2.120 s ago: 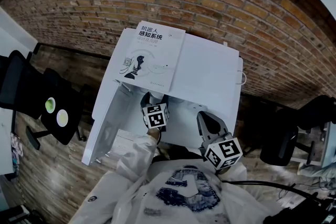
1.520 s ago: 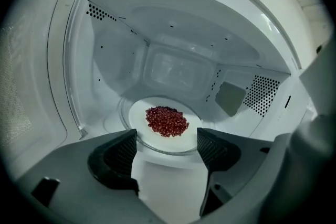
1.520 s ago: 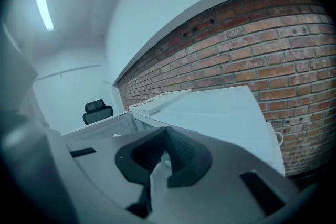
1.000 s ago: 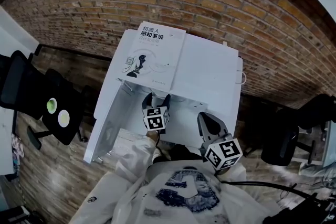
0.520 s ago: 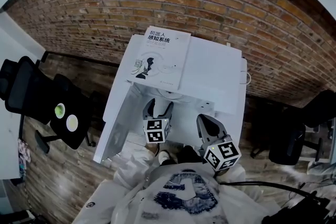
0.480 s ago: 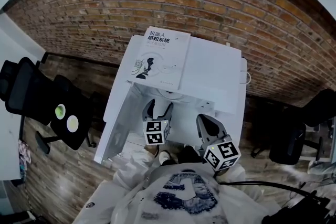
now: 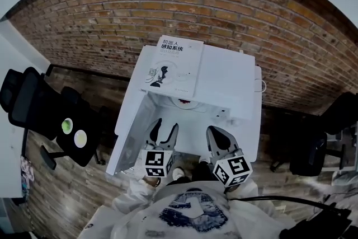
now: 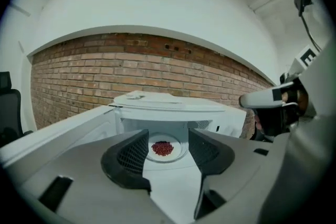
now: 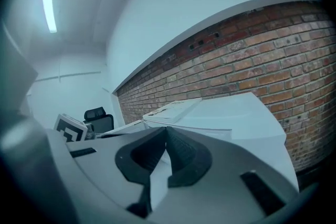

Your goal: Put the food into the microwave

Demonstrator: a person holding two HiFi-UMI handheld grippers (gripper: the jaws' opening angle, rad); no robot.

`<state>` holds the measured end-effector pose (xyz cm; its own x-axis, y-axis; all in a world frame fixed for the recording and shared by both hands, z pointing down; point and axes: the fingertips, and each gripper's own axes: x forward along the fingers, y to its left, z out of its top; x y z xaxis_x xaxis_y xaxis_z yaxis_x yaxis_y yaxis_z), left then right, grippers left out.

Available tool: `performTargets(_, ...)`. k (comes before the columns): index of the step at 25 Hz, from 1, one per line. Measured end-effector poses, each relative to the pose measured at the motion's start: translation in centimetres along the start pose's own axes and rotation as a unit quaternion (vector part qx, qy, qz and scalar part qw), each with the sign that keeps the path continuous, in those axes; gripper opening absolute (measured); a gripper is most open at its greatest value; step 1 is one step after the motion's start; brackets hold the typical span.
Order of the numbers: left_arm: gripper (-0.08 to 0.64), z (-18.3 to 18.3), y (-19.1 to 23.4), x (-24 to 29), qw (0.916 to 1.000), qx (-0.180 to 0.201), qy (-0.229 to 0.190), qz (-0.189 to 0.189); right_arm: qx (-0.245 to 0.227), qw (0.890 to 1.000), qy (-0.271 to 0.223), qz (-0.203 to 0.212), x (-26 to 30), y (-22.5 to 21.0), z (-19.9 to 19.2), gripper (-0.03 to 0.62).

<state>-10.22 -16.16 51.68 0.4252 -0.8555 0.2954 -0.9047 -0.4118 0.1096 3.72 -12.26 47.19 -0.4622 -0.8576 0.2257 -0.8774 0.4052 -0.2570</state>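
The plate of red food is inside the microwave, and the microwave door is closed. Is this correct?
Not quite. The plate of red food is inside the microwave, but the door stands open, swung out to the left, as the left gripper view shows.

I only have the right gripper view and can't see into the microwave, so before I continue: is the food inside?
Observer: Yes. The left gripper view shows a plate of red food inside the microwave.
Operator: Is the door shut?
Observer: No. In the head view the door stands open at the left.
Operator: Is the left gripper carrying anything?
Observer: No. The left gripper is empty, and its jaws are closing.
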Motion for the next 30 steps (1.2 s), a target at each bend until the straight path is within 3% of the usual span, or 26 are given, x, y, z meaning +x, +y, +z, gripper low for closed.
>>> performTargets(4, 0.202, 2.7, -0.1, -2.6, 0.9995, 0.003, -0.032, -0.003, -0.018, 1.0, -0.015, -0.005, -0.5, 0.9, 0.7, 0.012)
performTargets(8, 0.136, 4.4, 0.1, -4.4, 0.9979, 0.031, -0.056, 0.006, -0.023, 0.999, -0.024, -0.003, -0.8, 2.1, 1.0, 0.012)
performTargets(20, 0.008, 6.0, 0.3, -8.7, 0.9945, 0.053, -0.087, 0.02, -0.048, 0.998, -0.035, 0.0, -2.3, 4.7, 1.6, 0.012)
performTargets(30, 0.006, 5.6, -0.5, -8.6, 0.9952, 0.053, -0.082, 0.012, -0.049, 0.998, -0.037, -0.002, -2.7, 4.8, 1.5, 0.012)
